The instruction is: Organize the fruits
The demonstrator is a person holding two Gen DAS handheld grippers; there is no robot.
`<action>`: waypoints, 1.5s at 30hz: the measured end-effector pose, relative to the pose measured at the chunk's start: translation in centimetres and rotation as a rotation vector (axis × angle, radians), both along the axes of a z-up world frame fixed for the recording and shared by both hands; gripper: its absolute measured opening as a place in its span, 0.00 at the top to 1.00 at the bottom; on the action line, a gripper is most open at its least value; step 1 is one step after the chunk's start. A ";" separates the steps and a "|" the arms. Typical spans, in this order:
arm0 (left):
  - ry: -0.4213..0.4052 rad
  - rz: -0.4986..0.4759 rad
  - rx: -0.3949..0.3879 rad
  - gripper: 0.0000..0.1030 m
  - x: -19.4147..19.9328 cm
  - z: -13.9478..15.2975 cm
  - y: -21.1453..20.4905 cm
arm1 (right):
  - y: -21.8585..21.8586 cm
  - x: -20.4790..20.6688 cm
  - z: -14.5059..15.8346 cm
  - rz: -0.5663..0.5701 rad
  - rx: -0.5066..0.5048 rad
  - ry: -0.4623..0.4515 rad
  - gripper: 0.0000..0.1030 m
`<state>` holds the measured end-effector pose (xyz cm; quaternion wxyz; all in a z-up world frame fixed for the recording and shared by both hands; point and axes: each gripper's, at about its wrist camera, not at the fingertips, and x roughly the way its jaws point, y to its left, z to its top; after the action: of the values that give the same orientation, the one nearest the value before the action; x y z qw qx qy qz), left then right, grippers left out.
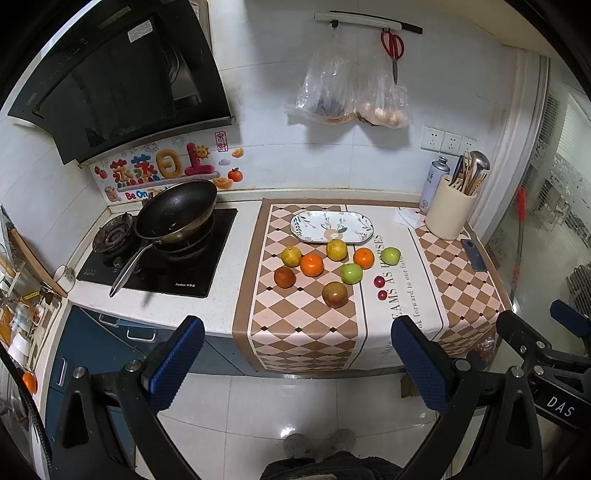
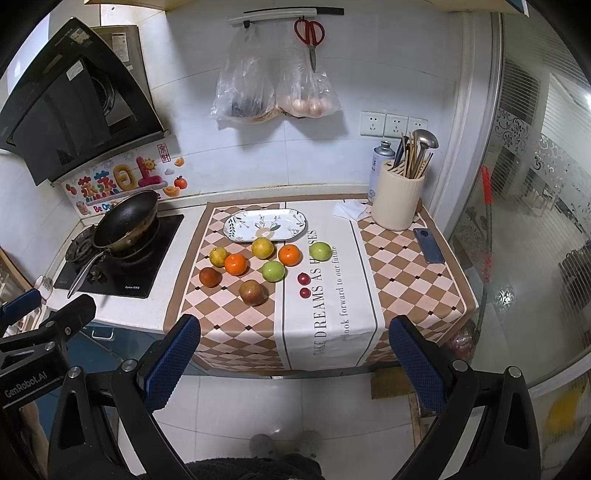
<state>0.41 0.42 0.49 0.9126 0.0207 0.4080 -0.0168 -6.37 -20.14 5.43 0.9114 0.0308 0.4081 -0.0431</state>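
Observation:
Several fruits lie loose on the checkered cloth [image 1: 295, 325]: two oranges [image 1: 311, 265] [image 2: 235, 264], two yellow citrus [image 1: 336, 249] [image 2: 262, 247], two green apples [image 1: 351, 273] [image 2: 273, 271], two reddish-brown fruits [image 1: 334, 294] [image 2: 253, 292] and two small red fruits [image 1: 379, 282] [image 2: 303, 278]. An empty oval patterned plate [image 1: 331, 226] [image 2: 265, 224] sits just behind them. My left gripper [image 1: 297, 363] is open, held in front of the counter above the floor. My right gripper [image 2: 295, 360] is open too, equally far back. Nothing lies between either pair of fingers.
A black wok [image 1: 177, 208] sits on the stove [image 1: 159, 258] at the left. A cream utensil holder [image 2: 397, 199], a spray can [image 2: 380, 166] and a phone [image 2: 428, 245] stand at the counter's right. Bags [image 2: 273, 85] and red scissors [image 2: 309, 33] hang on the wall. A glass door [image 2: 535, 221] is at the right.

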 end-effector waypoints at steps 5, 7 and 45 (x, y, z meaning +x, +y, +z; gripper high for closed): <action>0.006 -0.001 -0.002 0.00 0.1 0.1 0.1 | 0.1 0.1 0.0 0.003 0.000 0.003 0.00; 0.009 -0.001 0.000 0.00 0.8 0.6 -0.4 | 0.0 0.1 0.0 0.003 0.003 0.004 0.00; 0.007 -0.001 -0.007 0.00 0.8 0.4 -0.6 | -0.7 0.6 -0.4 0.004 0.021 0.003 0.00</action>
<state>1.24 -0.18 0.92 0.9112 0.0178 0.4110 -0.0189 -5.76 -20.84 4.98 0.9104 0.0394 0.4101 -0.0371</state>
